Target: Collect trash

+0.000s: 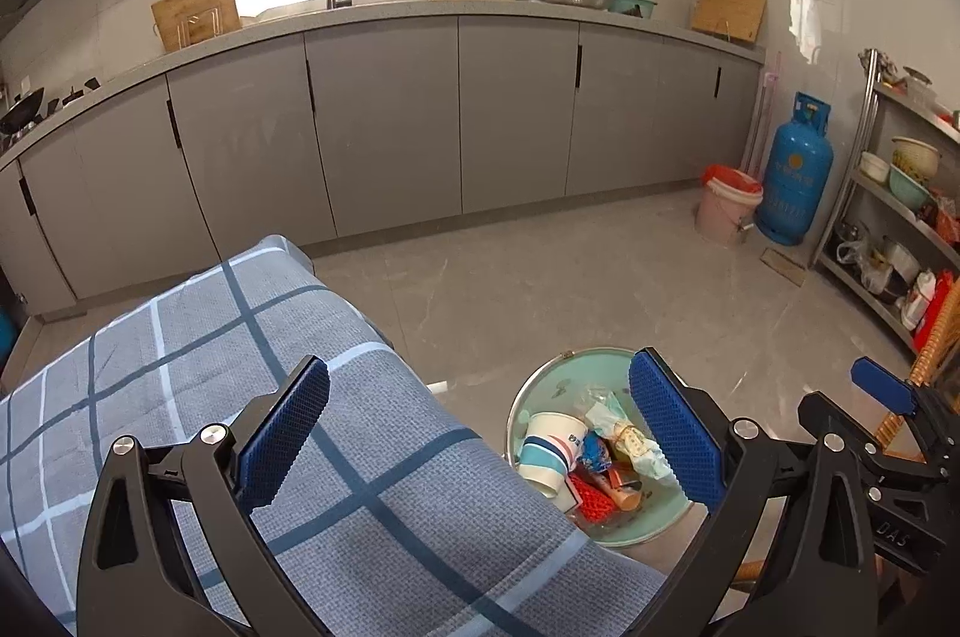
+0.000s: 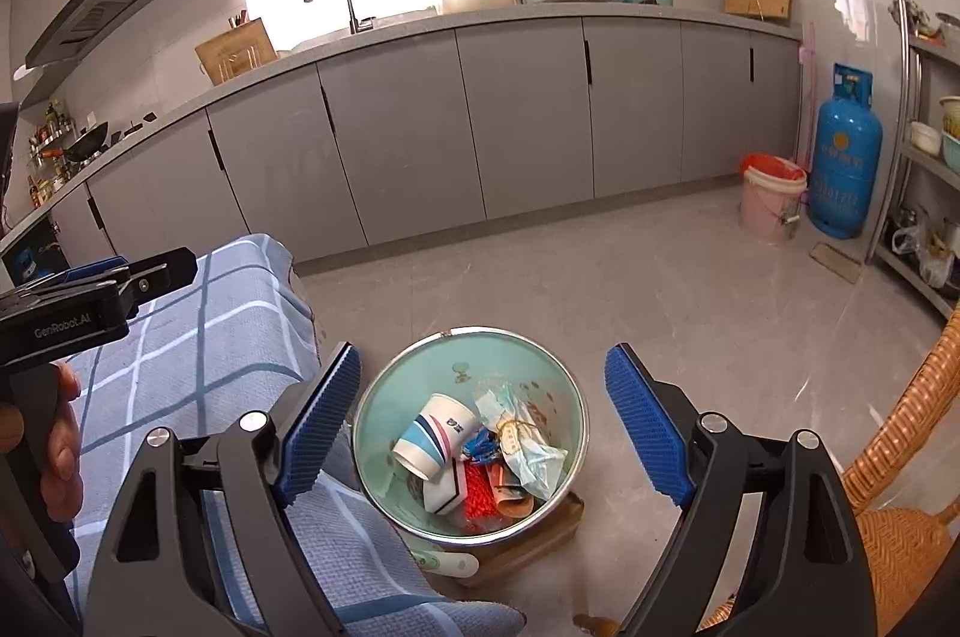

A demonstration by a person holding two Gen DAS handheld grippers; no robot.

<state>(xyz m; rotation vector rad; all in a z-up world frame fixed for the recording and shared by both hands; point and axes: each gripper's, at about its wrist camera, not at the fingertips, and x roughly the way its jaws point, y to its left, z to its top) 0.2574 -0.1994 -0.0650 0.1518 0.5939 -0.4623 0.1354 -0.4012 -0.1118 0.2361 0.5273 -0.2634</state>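
Both claws, left (image 1: pixel 480 433) and right (image 2: pixel 483 415), gape empty; the checked cloth (image 1: pixel 336 457) hides part of the trash basin (image 1: pixel 540 385).

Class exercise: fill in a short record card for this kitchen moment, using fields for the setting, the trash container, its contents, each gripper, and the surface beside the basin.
setting: kitchen floor by grey cabinets
container: green basin
contents: paper cups, crumpled wrapper, red mesh scrap
left gripper: open, empty
right gripper: open, empty, above basin
beside basin: checked cloth
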